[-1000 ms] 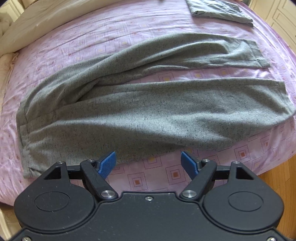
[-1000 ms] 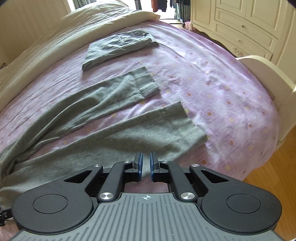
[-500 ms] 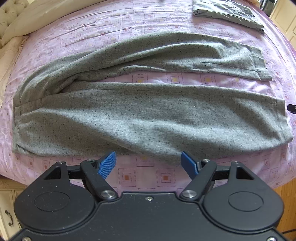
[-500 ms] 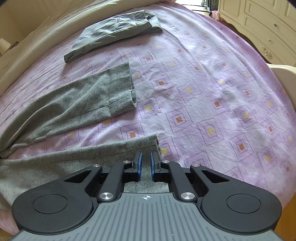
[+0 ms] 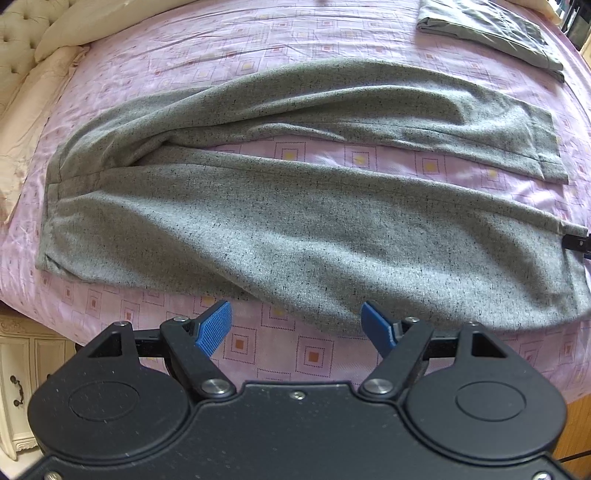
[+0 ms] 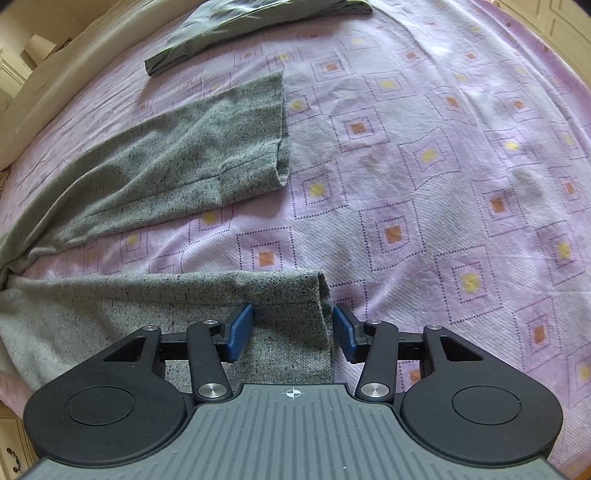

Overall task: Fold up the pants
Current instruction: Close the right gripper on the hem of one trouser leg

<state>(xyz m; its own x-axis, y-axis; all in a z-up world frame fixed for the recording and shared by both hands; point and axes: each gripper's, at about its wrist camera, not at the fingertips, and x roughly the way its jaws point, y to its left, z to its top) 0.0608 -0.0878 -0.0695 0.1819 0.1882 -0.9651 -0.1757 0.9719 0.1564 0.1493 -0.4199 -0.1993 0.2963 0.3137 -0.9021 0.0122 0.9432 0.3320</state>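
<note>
Right gripper (image 6: 292, 332) spread wide, blue pads (image 6: 239, 328) straddling the hem corner of the near leg of the grey pants (image 6: 173, 166), one pad over the cloth, the other beyond the hem edge over the pink bedsheet (image 6: 443, 177); nothing pinched. Left gripper (image 5: 295, 328) likewise spread, blue fingertips (image 5: 214, 326) well apart, hovering over bare pink bedsheet (image 5: 258, 44) just short of the near edge of the grey pants (image 5: 295, 221); no cloth between them.

Spread lengthwise across the bed: waistband at the left end in the left wrist view, two legs running to the right, parted by a narrow wedge of sheet. Far leg ending short of the near one, hem folded slightly at its corner. Near leg broad and rumpled, its lower edge bulging toward the left gripper. Black tip of the right gripper just visible at the hem end, at the right edge of the left wrist view.

Folded grey-green garment (image 5: 491, 29) lying farther up the bed, apart from the pants. Cream pillows (image 5: 59, 33) at the far left
</note>
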